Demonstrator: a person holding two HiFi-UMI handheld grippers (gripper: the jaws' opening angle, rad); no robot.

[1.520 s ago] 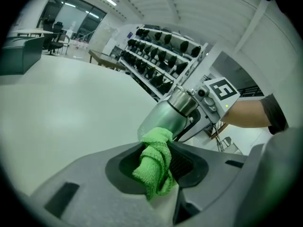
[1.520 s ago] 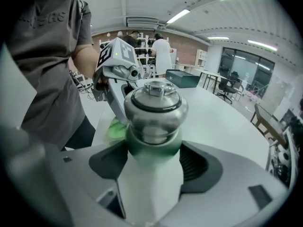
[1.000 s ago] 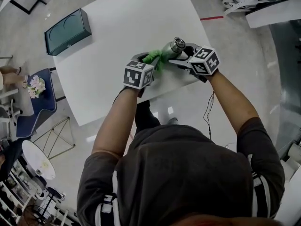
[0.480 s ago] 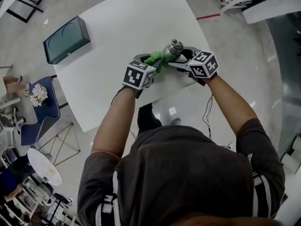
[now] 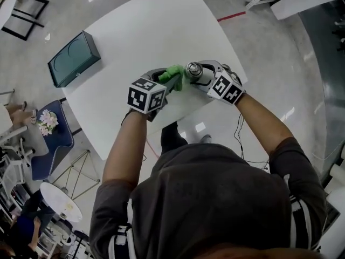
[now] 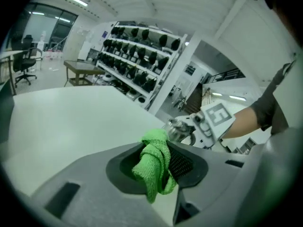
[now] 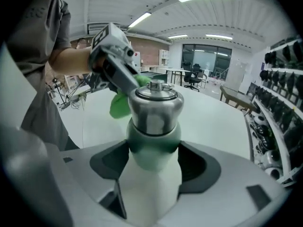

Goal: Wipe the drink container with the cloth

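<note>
The head camera is looking steeply down from above the person's shoulders, taking in the whole white table (image 5: 135, 36) and the floor around it from well above. The camera on the left gripper (image 5: 164, 81) is riding close behind its jaws and facing across the tabletop toward the shelving racks (image 6: 142, 56), catching the right gripper (image 6: 187, 126) at near range. The right gripper's camera is sitting just behind the drink container (image 7: 154, 126), which is filling the middle of its picture, and is facing back toward the left gripper and the person's torso. All three views are sharing the green cloth (image 5: 173, 72) and the container's top.
</note>
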